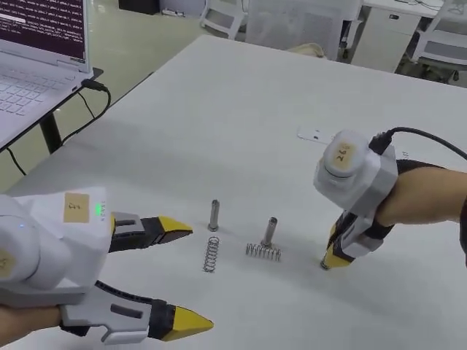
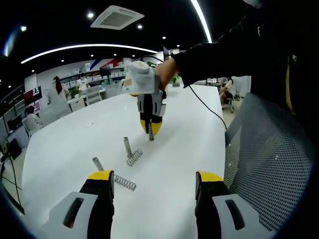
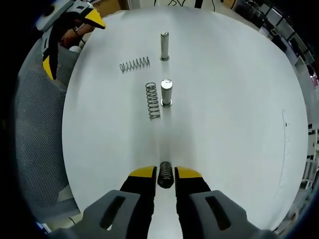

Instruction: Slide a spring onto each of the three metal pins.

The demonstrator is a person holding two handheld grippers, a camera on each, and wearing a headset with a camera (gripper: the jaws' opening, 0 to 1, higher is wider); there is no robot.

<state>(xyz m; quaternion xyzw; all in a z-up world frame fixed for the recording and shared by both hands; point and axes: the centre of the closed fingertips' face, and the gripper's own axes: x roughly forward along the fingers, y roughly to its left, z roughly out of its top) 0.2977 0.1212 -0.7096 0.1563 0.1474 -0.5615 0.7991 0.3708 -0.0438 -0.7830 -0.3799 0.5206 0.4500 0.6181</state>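
Two metal pins stand upright on the white table [image 1: 241, 117]: one [image 1: 214, 215] to the left, one [image 1: 270, 232] to the right. A loose spring [image 1: 211, 254] lies in front of the left pin, and another spring [image 1: 263, 252] lies at the right pin's foot. My right gripper [image 1: 332, 259] points down at the table right of them, shut on a third spring [image 3: 165, 175], seen end-on between its tips and upright [image 2: 150, 130] in the left gripper view. My left gripper [image 1: 186, 274] hovers at the near left, wide open and empty.
An open laptop [image 1: 36, 51] with a cable [image 1: 95, 102] sits on a side table at the far left. A small white label [image 1: 315, 135] lies behind the right gripper. Office chairs [image 1: 226, 14] stand beyond the table's far edge.
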